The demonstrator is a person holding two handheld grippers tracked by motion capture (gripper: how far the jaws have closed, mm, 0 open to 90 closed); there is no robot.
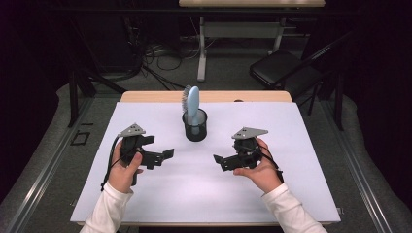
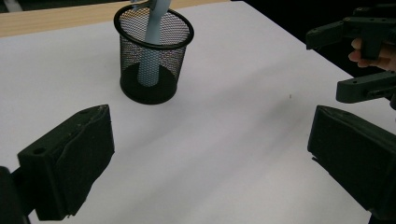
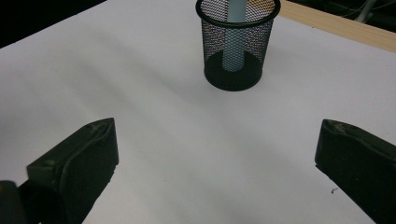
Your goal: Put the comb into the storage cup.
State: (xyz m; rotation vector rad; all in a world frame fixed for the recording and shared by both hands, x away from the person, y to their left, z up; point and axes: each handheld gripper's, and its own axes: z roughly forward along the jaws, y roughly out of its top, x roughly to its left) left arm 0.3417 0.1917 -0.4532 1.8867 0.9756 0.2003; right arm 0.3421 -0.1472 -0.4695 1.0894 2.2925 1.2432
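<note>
Centre of the high view, upper half: brush point(image 1: 193, 104) stands handle-down in cup point(image 1: 195, 125), bristle head up, leaning slightly left. Judged light, rigid plastic w/ smooth handle, so may slip; bristles give, poor grip. Best hold: the exposed blue body above the rim, flat faces between pads, then lift straight up. Cup is black wire mesh, likely light, may tip or ride up w/ brush; steady at rim. Left gripper point(image 1: 168, 153) lower left of cup, jaws apart, empty. Right gripper point(image 1: 216, 158) lower right, jaws apart, empty. Both near cup, not touching. All sits on white mat point(image 1: 160, 204).
</note>
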